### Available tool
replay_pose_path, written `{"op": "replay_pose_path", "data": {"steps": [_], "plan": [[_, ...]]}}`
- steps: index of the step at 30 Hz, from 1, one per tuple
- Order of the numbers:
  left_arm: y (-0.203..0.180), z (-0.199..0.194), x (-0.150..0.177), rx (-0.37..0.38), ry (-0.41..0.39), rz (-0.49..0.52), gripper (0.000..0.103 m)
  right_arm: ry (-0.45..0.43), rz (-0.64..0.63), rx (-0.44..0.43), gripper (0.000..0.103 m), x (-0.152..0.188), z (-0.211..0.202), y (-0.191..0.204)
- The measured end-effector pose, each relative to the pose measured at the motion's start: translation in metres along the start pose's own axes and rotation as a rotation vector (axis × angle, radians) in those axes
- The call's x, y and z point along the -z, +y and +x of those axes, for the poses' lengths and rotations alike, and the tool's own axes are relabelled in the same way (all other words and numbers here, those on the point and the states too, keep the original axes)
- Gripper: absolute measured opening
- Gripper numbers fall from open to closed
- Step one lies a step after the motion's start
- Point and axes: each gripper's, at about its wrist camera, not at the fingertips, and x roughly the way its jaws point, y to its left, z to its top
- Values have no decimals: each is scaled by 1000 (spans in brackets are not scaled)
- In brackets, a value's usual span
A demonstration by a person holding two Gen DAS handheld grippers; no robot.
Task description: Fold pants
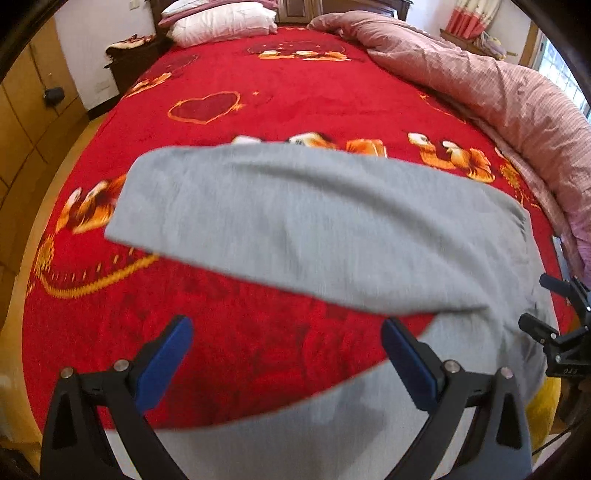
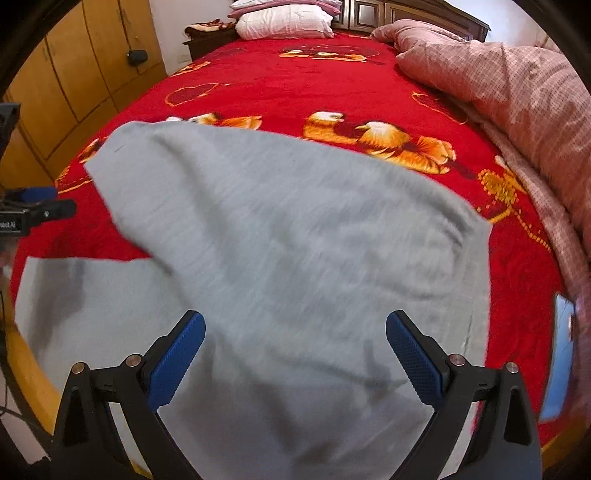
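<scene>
The left gripper (image 1: 287, 363) has its two blue fingers (image 1: 164, 363) spread wide apart, and nothing is between them but the red blanket (image 1: 236, 354) of the bed. The grey pants (image 1: 306, 229) are close by: one leg lies just past the fingertips, stretching across the bed from left to right, and another grey part lies under the right finger and runs along the near edge of the bed. So the left fingers hang over the red gap between two grey parts and hold nothing. The right gripper (image 2: 295, 360) also has its blue fingers (image 2: 175, 360) wide apart and holds nothing. Here the pants (image 2: 295, 236) lie right under and between the fingers, a big grey sheet that spreads away from them toward the middle of the bed. I cannot tell if the fingers touch the cloth. In the left view the other gripper (image 1: 561, 325) peeks in at the right edge, above the pants. Farther off, the blanket (image 2: 295, 85) shows orange birds (image 2: 376, 142) and hearts. A pink quilt (image 2: 517, 85) is heaped along the right side. White pillows (image 2: 284, 22) sit at the far end, and yellow wooden cupboards (image 2: 74, 74) stand to the left.
</scene>
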Motion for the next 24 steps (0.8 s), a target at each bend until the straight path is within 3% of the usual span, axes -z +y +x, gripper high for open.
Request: {"op": "replay_pose_path", "data": {"steps": [5,14,24], "plan": [[3,17,-34,6,15,20,103,7,-7,36,101,-25,11,-22],[21,70,-98,75,137,60,103,72,-6,54,101,-72,44,-62],[54,113,-158,-34,88,175,98,120,-73,90,100,-118,85,-89]]}}
